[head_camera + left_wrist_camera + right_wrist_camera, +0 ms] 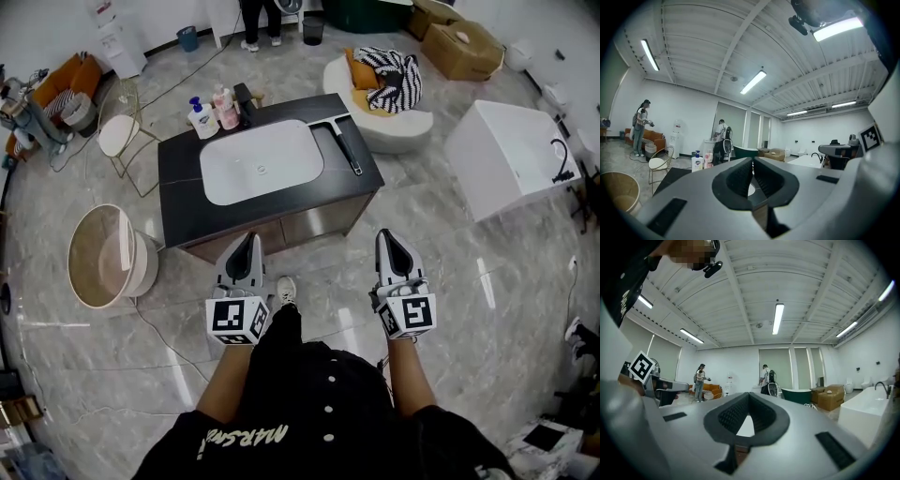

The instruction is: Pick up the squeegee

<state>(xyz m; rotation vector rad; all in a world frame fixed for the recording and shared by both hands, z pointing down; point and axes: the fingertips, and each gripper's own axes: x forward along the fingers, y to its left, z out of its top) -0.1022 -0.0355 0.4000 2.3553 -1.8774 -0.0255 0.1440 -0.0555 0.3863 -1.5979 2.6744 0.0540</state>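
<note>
Person: a black-shirted torso is filling the bottom of the head view; both forearms are reaching forward over the marble floor
Left gripper [247, 246]: it is pointing at the near edge of the worktop [183, 202] without reaching it; its jaws are sitting closed, pad against pad, with nothing between them
Right gripper [391, 242]: it is hanging short of the near right corner; its jaws are likewise pressed together and carrying nothing
Squeegee [345, 150]: it is lying flat on the right side of the worktop, just beside the white basin [262, 161]; its dark handle is running toward the near right corner; the blade seems to be lying across the far end, though it is too small here to be sure
Other things: two soap bottles [211, 114] are standing at the far left corner, well apart from the squeegee
Step in hand: judging by the gap, this is the approach; neither gripper is touching the worktop or the tool
Next move: the right gripper is sitting nearer the handle, so it is probably the one to use; it is going to need its jaws parted, then lowered astride the handle and closed before any lift
</note>
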